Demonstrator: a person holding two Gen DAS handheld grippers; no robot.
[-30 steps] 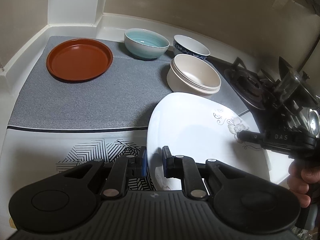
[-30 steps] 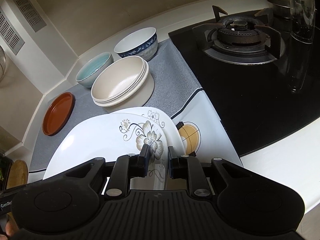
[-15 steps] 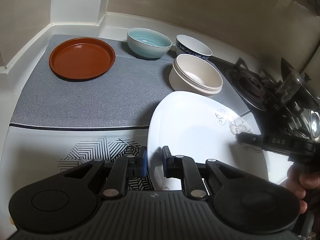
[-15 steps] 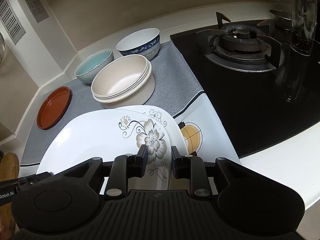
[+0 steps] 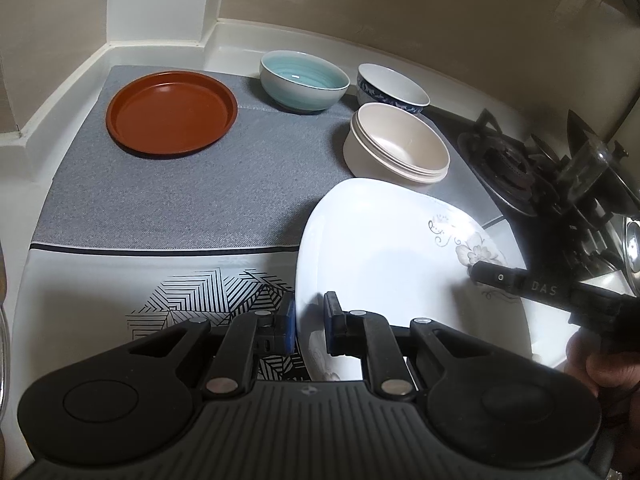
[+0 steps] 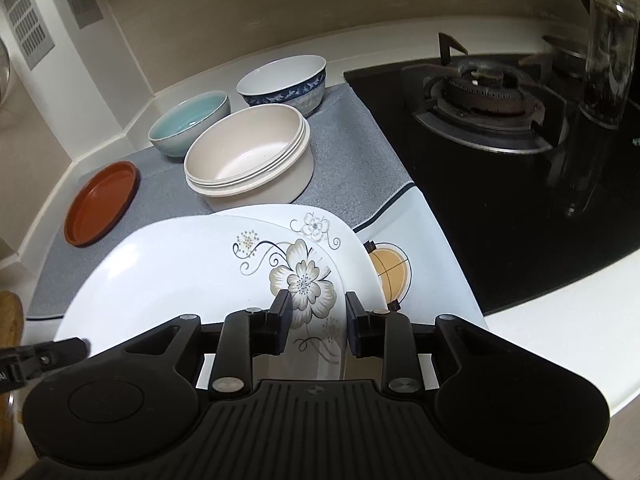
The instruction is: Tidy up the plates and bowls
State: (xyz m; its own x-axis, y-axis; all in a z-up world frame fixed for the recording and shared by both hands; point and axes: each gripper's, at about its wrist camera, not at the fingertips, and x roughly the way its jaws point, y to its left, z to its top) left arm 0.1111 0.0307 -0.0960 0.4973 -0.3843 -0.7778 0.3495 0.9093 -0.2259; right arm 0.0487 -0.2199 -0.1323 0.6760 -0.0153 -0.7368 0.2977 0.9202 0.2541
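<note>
A white square plate with a flower print [image 5: 384, 248] [image 6: 192, 264] lies on top of a second flowered plate [image 6: 352, 248] on the mat. My left gripper [image 5: 310, 322] is shut on the top plate's near left edge. My right gripper [image 6: 316, 316] has its jaws parted around the plate's right edge, not pinching it. It shows as a black bar at the right of the left wrist view [image 5: 532, 286]. Stacked cream bowls [image 5: 398, 148] [image 6: 248, 156], a teal bowl [image 5: 302, 80] [image 6: 190, 124], a blue-patterned bowl [image 5: 392, 88] [image 6: 282, 82] and a brown plate [image 5: 172, 114] [image 6: 102, 202] stand behind.
A grey mat [image 5: 180, 200] covers the counter, with a white printed section [image 5: 100, 280] in front. A black gas hob [image 6: 500, 128] lies to the right, with a glass jar [image 6: 610, 52] on it. A wall corner [image 5: 160, 4] closes the back left.
My right gripper's jaws have opened off the plate's right edge. My left gripper keeps its grip on the plate. The bowls and brown plate have not moved.
</note>
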